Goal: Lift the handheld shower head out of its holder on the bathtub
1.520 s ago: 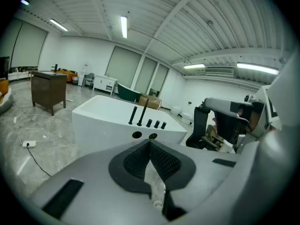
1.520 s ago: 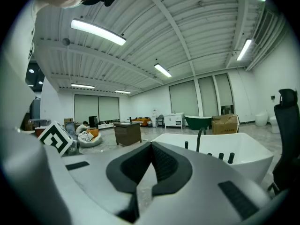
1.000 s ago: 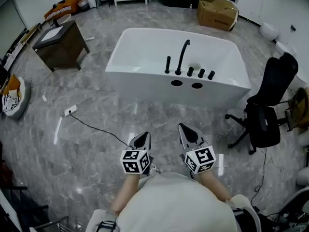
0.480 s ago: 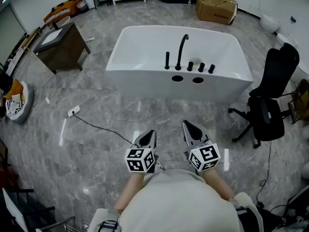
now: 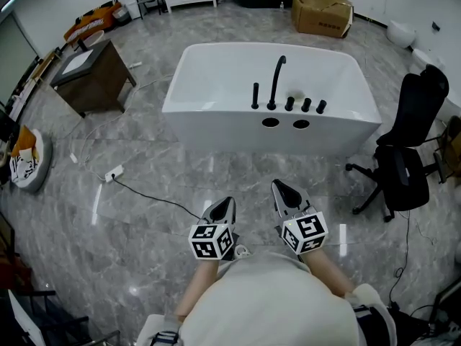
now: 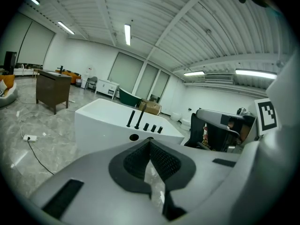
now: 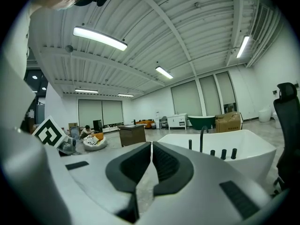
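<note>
A white bathtub (image 5: 216, 121) stands on the grey marble floor ahead of me. On its near rim the black handheld shower head (image 5: 255, 96) stands upright in its holder, left of the curved black spout (image 5: 276, 78) and three knobs (image 5: 306, 105). My left gripper (image 5: 226, 202) and right gripper (image 5: 278, 187) are held side by side close to my body, well short of the tub, both shut and empty. In the left gripper view the shower head (image 6: 130, 118) shows beyond the left gripper (image 6: 150, 140). In the right gripper view the shower head (image 7: 190, 144) lies right of the right gripper (image 7: 152, 144).
A brown cabinet (image 5: 94, 67) stands left of the tub. A black office chair (image 5: 407, 157) is at its right end. A power strip (image 5: 113, 173) with a black cable lies on the floor at front left. A cardboard box (image 5: 322, 13) sits behind.
The tub sits slightly lower and further right in the head view. Both grippers stay shut and keep their place in front of the body.
</note>
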Demonstrator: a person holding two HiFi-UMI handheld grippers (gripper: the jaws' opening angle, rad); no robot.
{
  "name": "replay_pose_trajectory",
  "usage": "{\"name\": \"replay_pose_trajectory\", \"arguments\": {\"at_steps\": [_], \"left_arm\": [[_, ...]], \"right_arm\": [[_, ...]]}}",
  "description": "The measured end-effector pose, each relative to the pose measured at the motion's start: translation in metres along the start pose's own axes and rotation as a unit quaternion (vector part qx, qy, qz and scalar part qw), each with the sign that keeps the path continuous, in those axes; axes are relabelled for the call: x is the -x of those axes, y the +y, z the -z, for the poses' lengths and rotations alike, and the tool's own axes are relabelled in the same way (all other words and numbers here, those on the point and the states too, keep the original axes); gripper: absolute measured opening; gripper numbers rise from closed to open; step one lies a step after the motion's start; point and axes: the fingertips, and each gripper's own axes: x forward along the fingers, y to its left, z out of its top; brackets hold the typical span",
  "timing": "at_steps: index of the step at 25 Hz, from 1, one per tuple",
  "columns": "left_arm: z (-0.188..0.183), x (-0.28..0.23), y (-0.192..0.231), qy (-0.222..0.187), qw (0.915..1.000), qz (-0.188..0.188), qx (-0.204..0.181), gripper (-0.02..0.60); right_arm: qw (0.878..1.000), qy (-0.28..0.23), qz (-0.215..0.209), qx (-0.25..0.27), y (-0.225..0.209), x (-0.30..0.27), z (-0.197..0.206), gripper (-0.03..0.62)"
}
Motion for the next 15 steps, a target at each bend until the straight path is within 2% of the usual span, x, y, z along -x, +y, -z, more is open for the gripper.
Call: {"name": "replay_pose_trajectory", "arguments": {"at_steps": [11,15], "left_arm": [[-0.011,0.006,0.046,0.010,0.9999,-0.002,-0.004,0.020],[-0.009,0.013,0.062,0.015,0.9998,-0.009,0.003,0.020]], "right_arm": [[1.000,0.009,0.018,-0.021,0.015,-0.038,0.004,0.021],[1.000,0.013,0.016,-0.011,0.028,-0.046,0.003,0.021]]}}
